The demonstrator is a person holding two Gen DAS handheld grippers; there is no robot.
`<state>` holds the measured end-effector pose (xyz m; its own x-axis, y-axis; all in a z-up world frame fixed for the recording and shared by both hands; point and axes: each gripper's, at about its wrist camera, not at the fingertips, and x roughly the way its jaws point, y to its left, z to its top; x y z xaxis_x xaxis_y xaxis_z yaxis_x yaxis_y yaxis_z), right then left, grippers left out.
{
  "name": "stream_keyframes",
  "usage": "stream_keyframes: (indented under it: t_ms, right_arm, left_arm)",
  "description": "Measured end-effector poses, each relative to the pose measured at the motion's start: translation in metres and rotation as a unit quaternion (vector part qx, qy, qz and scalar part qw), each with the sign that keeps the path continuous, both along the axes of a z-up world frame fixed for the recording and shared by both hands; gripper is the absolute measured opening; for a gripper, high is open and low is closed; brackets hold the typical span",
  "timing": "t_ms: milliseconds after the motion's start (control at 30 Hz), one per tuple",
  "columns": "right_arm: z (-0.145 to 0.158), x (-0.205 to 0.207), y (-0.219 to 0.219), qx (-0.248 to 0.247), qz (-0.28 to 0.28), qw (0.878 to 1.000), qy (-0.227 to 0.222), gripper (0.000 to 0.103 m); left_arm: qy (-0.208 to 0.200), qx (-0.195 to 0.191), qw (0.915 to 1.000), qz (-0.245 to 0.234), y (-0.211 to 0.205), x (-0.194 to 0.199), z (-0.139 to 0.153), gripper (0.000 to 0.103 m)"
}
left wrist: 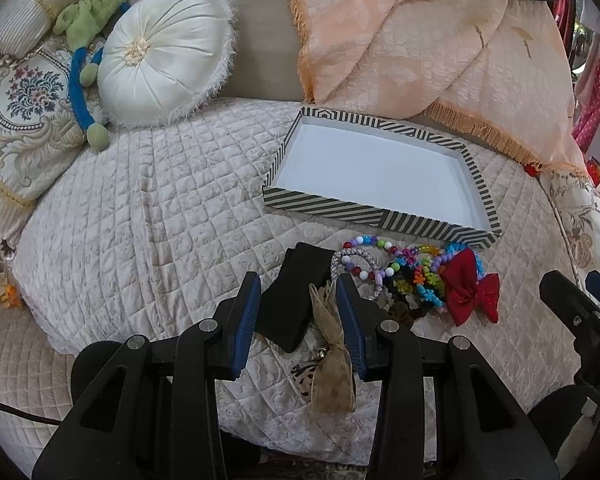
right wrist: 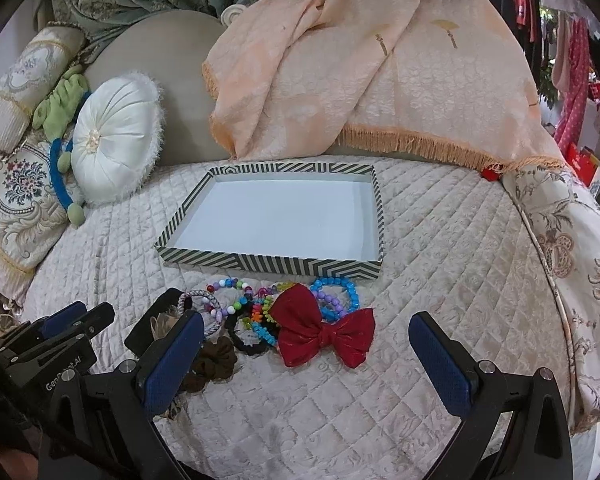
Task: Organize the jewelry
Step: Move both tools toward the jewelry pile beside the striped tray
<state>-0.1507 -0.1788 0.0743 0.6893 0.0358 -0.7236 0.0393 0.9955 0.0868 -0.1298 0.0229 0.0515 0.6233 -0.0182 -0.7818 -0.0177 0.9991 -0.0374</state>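
**Jewelry heap waits beside an empty striped tray, part of it screened by the claws**

On the quilted bed cover a shallow striped tray sits with its white floor bare. Just in front of its near wall lies the jewelry heap: a red bow, blue and purple bead bracelets, a multicoloured bead strand, a silvery braided ring, a black hair tie and a brown scrunchie. The pieces overlap, so where one strand ends and the next begins is hard to read.

The left claw stands partly open with nothing pressed between its blue pads. Through the gap show a flat black item and a tan gauzy bow. Its right finger hides the near edge of the heap, and a small patterned thing under the tan bow is too covered to name.

The right claw is spread wide and holds nothing. Its left finger covers part of the scrunchie and the braided ring.

A white round cushion and a peach fringed throw lie behind the tray. The hanging clothes at the right edge are cut off and blurred.
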Motion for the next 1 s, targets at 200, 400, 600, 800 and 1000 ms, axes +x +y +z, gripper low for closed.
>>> stream_keyframes:
  t_ms: [200,400,600,800,1000]
  right_arm:
    - [0.0008,0.002,0.0037,-0.001,0.006,1.0,0.003,0.102]
    - [0.0004,0.0032,0.0044,0.003,0.007,1.0,0.005,0.102]
    - [-0.0038,0.0038,0.0049,0.006,0.007,1.0,0.01,0.102]
    - [-0.0051,0.0035,0.0047,0.007,0.007,1.0,0.011,0.102]
    - [-0.0067,0.0034,0.0046,0.01,0.007,1.0,0.011,0.102]
  left_arm:
    - [0.0,0.005,1.0,-0.003,-0.0011,0.0017,0.0015,0.039]
    - [0.002,0.003,1.0,-0.007,-0.002,0.0014,0.0007,0.039]
    - [0.008,0.003,0.9999,-0.012,-0.0041,0.0026,-0.0022,0.038]
    - [0.009,0.002,0.9999,-0.01,-0.0033,0.0021,-0.0029,0.039]
    - [0.012,0.002,0.9999,-0.009,-0.0032,0.0022,-0.0046,0.039]
